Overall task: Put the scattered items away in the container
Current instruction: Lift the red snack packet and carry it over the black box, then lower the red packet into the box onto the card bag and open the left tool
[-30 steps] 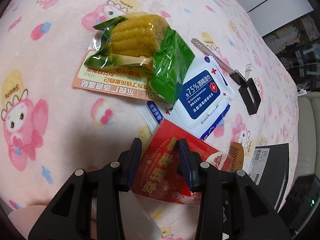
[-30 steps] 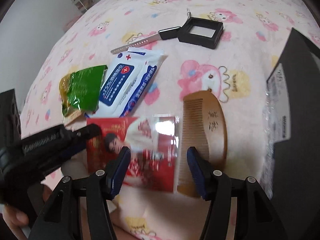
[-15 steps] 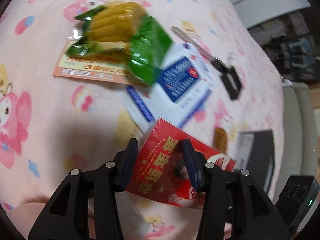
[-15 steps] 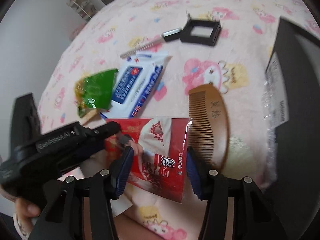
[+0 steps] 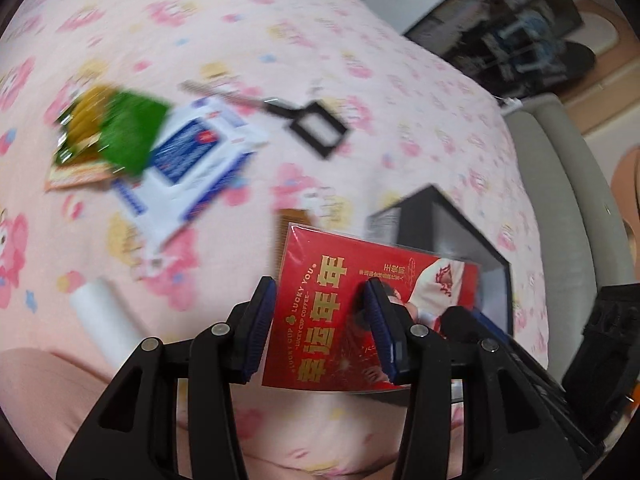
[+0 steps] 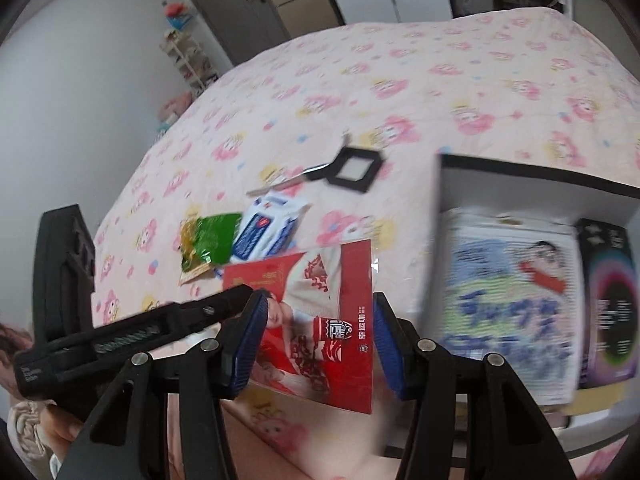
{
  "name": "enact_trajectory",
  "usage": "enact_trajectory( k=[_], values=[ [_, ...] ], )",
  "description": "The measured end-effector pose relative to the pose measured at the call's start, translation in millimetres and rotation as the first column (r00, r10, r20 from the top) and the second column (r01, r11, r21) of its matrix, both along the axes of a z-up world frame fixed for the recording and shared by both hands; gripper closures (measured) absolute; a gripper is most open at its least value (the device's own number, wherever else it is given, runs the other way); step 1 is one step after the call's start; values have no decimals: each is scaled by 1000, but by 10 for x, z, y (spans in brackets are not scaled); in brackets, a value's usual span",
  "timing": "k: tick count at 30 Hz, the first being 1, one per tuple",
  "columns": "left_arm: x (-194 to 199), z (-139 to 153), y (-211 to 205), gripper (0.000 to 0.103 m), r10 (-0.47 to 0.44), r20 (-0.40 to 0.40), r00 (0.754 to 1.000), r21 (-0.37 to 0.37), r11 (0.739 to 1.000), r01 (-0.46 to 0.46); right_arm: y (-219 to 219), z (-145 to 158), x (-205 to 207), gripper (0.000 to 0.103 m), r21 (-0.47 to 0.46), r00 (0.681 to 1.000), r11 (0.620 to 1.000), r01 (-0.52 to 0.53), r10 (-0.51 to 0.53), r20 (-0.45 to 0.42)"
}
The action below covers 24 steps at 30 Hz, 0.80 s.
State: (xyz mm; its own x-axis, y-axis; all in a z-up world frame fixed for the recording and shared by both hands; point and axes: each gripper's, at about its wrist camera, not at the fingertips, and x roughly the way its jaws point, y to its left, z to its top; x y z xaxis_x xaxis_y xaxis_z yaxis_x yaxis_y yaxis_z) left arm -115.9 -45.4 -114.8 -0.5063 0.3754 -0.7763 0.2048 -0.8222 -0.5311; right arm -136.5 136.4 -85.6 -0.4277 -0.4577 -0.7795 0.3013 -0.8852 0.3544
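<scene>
A flat red packet (image 5: 320,300) with gold lettering hangs in the air above the pink bedspread. My left gripper (image 5: 320,320) is shut on its left part, and my right gripper (image 6: 316,324) is shut on the same red packet (image 6: 328,320) from the other side. A finger (image 6: 224,300) of the left gripper reaches in at the packet's left edge in the right wrist view. The container, a black box (image 6: 520,176) with a white inside, lies just right of the packet and holds a cartoon-print pack (image 6: 512,300) and a dark box (image 6: 608,304). From the left wrist the box (image 5: 460,216) shows behind the packet.
On the bedspread lie a green corn packet (image 5: 120,132), a blue-and-white wipes pack (image 5: 192,156), an orange card (image 5: 76,176), a black square frame on a metal handle (image 5: 316,128), a wooden comb (image 5: 294,216) and a white tube (image 5: 104,320). A sofa edge (image 5: 560,200) runs at the right.
Both grippers have risen with the red packet, lifting it off the bedspread and carrying it toward the black box. The comb stays on the bed.
</scene>
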Motion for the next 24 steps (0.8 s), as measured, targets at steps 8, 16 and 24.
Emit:
enact_trajectory(
  k=[8,16,24],
  values=[
    [-375,199,850,58,-154,-49,987,-63,987,151,879,131,-130,54,-16,997,997,77,-77,-24],
    [-585,97,1400,54,-264,-14,964,-149,954,259,1331,4,-242,54,-6,982,983,186,-186,-11],
    [-791,0,1689,54,-308,43,950,-200,929,311,1543,-173,-409,53,5,974,974,224,-224,26]
  ],
)
